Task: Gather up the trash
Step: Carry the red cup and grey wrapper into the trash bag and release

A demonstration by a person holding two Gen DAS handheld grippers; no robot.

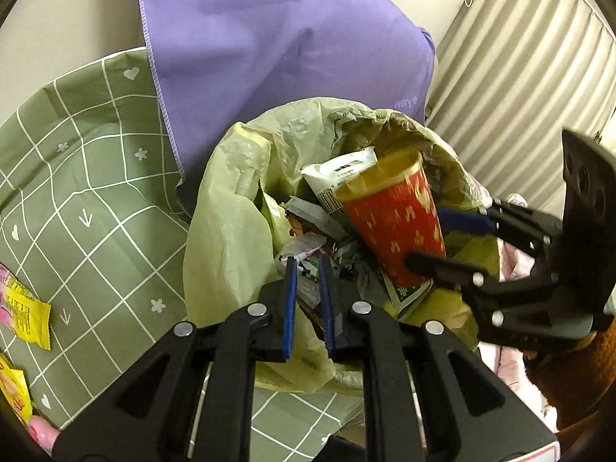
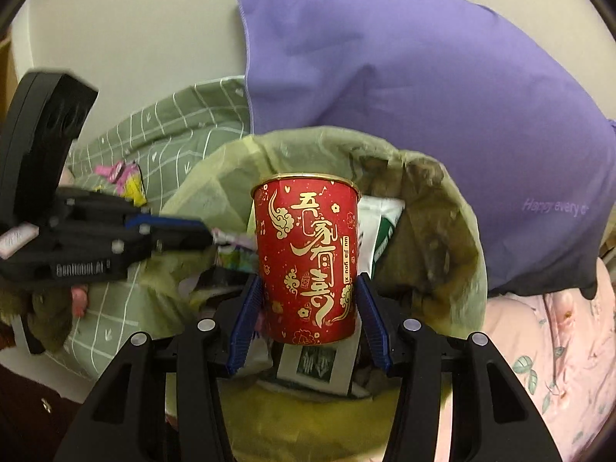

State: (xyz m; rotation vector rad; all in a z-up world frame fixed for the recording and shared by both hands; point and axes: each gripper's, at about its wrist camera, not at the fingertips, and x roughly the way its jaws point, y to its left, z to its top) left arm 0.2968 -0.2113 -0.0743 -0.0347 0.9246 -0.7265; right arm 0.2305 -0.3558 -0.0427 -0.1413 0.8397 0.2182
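Gripping a red paper cup with gold lettering [image 2: 308, 258] between its blue pads, the right gripper [image 2: 308, 304] holds the cup upright in its own view, jaws about half spread and pressing on both sides of the lower wall. In the left wrist view the same cup [image 1: 392, 215] sits tilted over the mouth of a pale yellow-green plastic trash bag [image 1: 227, 231], with the right gripper [image 1: 431, 238] reaching in from the right. The left gripper [image 1: 308, 269] has its jaws nearly together, pinching a small crumpled wrapper with pale purple print [image 1: 302, 248] at the fingertips, just over the bag's opening; from the right wrist view that gripper [image 2: 208, 236] comes in from the left with the wrapper scrap at its tip, close beside the cup. Inside the bag lie a white carton with a barcode [image 1: 338, 177] and assorted paper scraps. The bag rests on a green bedsheet with a white grid and small hearts [image 1: 88, 192], and a purple cloth [image 1: 269, 46] hangs behind it. Yellow snack wrappers [image 1: 25, 312] lie on the sheet at the left, well apart from the bag. A pink floral fabric [image 2: 539, 346] shows at the right.
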